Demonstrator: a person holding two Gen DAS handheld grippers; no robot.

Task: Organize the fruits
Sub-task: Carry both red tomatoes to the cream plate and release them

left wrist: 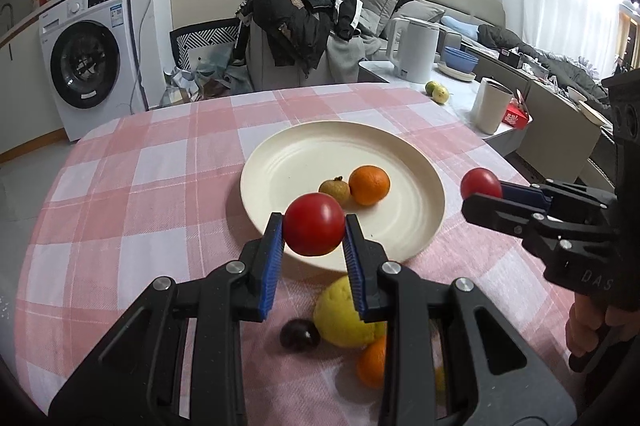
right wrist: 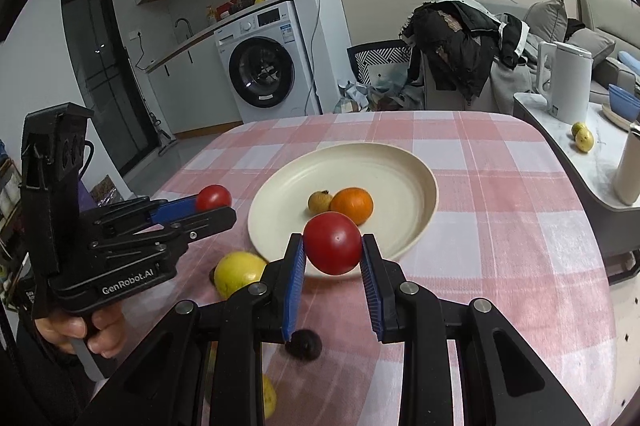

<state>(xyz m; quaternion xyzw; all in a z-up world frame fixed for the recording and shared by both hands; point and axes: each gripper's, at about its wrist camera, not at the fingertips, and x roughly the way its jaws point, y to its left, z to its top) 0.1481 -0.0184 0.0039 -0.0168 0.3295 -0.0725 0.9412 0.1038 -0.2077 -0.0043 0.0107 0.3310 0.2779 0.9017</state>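
Your left gripper (left wrist: 314, 228) and right gripper (right wrist: 332, 250) each clench a tomato across its middle; both are smooth, soft, bruisable, so squeeze lightly above the plate (left wrist: 280, 161).

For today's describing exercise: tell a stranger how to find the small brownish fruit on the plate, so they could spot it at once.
Start at the pink checked tablecloth and find the cream plate in its middle. Two fruits lie side by side on it, apparently touching. You want the small brownish fruit with the dark tip on top, left of the orange, duller and smaller than its bright neighbour.
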